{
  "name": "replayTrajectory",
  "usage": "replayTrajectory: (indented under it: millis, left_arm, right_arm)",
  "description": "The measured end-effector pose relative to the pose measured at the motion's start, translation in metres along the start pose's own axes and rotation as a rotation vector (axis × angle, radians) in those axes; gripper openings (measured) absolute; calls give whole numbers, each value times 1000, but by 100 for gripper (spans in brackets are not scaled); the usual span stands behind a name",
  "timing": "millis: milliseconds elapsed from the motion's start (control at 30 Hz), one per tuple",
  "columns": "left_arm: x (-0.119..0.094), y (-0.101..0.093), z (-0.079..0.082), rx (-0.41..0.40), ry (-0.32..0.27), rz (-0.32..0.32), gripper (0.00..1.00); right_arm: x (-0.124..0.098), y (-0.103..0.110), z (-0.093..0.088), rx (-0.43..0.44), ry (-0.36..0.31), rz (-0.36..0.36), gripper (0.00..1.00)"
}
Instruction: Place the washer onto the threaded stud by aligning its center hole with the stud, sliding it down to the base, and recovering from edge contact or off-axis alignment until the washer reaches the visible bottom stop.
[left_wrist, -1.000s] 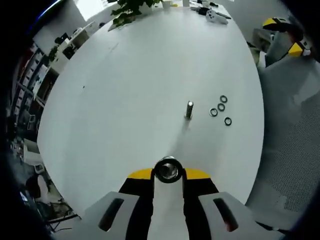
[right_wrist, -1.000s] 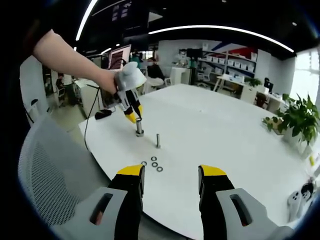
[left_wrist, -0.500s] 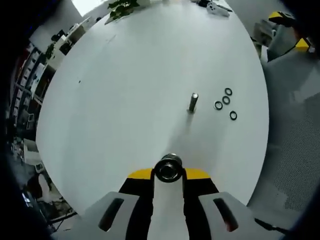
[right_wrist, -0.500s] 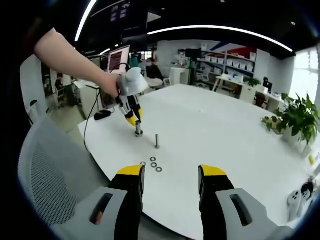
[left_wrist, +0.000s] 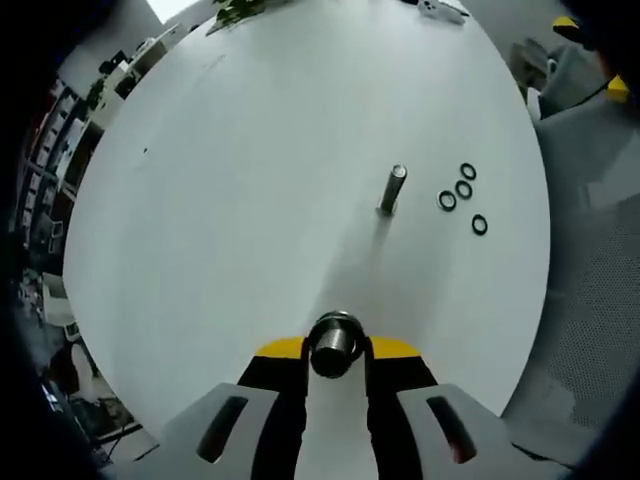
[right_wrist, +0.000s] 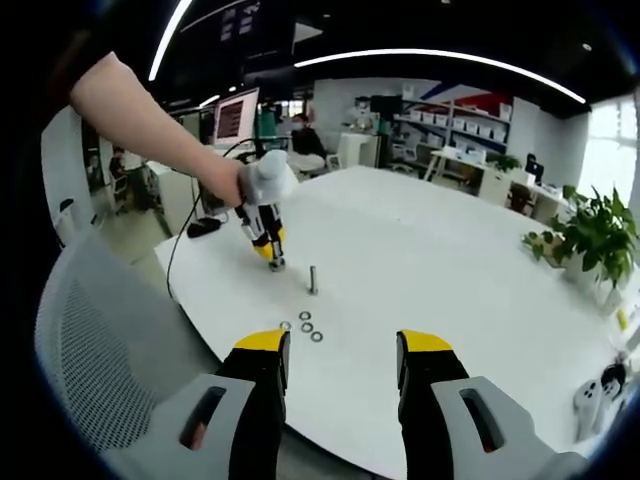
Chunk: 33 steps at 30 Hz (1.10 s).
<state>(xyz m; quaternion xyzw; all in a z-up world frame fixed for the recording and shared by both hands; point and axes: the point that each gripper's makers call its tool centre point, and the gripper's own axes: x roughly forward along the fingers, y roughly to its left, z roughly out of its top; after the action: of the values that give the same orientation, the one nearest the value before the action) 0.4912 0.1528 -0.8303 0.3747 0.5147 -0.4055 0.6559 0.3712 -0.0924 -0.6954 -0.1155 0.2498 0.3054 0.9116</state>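
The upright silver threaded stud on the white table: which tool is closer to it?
Left. The left tool sits just beside the upright silver threaded stud, gripping a metal cylinder; the right tool hangs back beyond the small black washers.

Pale grey plastic left gripper (left_wrist: 336, 350) with black fingers tipped yellow; matching grey, yellow-tipped right gripper (right_wrist: 340, 345); a person's bare forearm (right_wrist: 140, 110), sleeveless.

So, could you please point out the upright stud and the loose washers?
stud (left_wrist: 392, 189), left gripper view, mid-shaft.
loose washers (left_wrist: 464, 189), left gripper view, ring of one in the group.
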Motion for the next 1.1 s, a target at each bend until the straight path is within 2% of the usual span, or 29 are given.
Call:
replayTrajectory:
  millis: [300, 700, 800, 900, 967, 1033, 1100]
  left_arm:
    - [11, 0, -1, -16, 6, -1, 19]
    - [13, 0, 0, -35, 1, -4, 21]
    - [9, 2, 5, -53, -36, 10, 23]
    - [3, 2, 3, -73, -41, 20, 31]
    - [1, 2, 3, -82, -53, 23, 31]
    - [-6, 3, 8, -111, -91, 36, 32]
    - [-16, 5, 17, -144, -156, 60, 32]
  right_arm:
    - [0, -1, -1, 3, 3, -2, 45]
    - [0, -2, -1, 10, -1, -4, 44]
    - [0, -1, 0, 11, -1, 0, 44]
    - [0, -1, -1, 12, 1, 4, 44]
    - [1, 0, -1, 11, 3, 8, 44]
    - [1, 0, -2, 9, 7, 10, 44]
    - [1, 1, -2, 6, 9, 13, 44]
